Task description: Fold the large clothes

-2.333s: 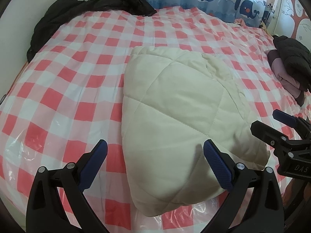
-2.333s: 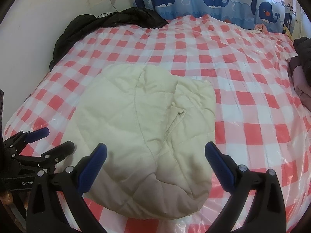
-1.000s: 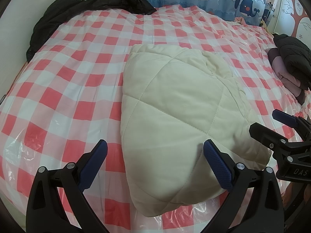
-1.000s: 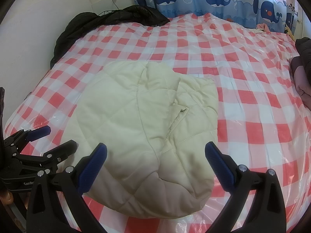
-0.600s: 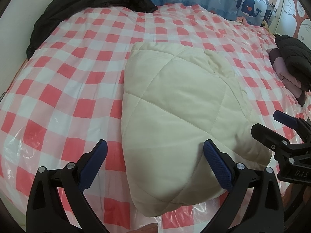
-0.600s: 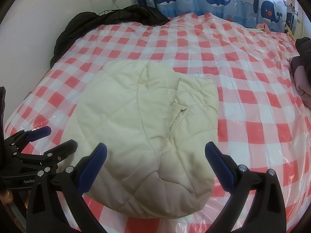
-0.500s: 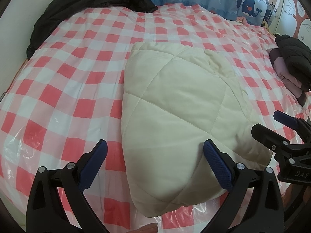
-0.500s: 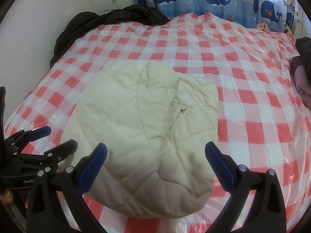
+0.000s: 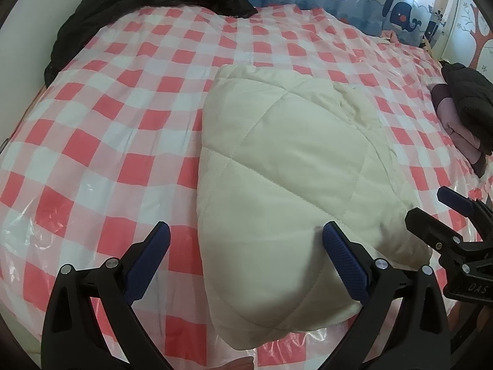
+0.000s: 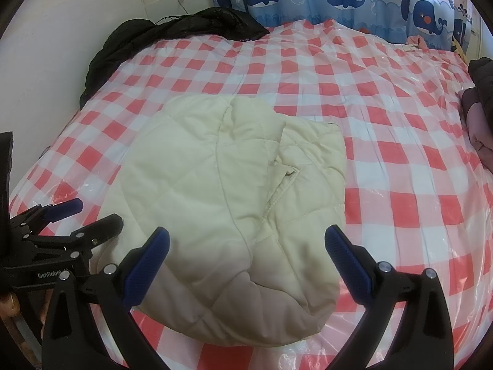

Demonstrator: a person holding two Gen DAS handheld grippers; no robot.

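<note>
I am holding my left tongs [image 9: 243, 240] and my right tongs [image 10: 246, 246] wide open and empty, hovering over the near edge of the jacket [image 9: 286, 166]. The cream quilted jacket is lying folded into a puffy bundle on the near half of the checked bed cover [image 9: 123, 123]. It is looking light, soft and springy, so I judge the thick near hem the best place to pinch. Beyond the jacket, a black coat [image 10: 172, 30] is sitting by the wall. Compared with a moment ago, nothing is shifting noticeably.
</note>
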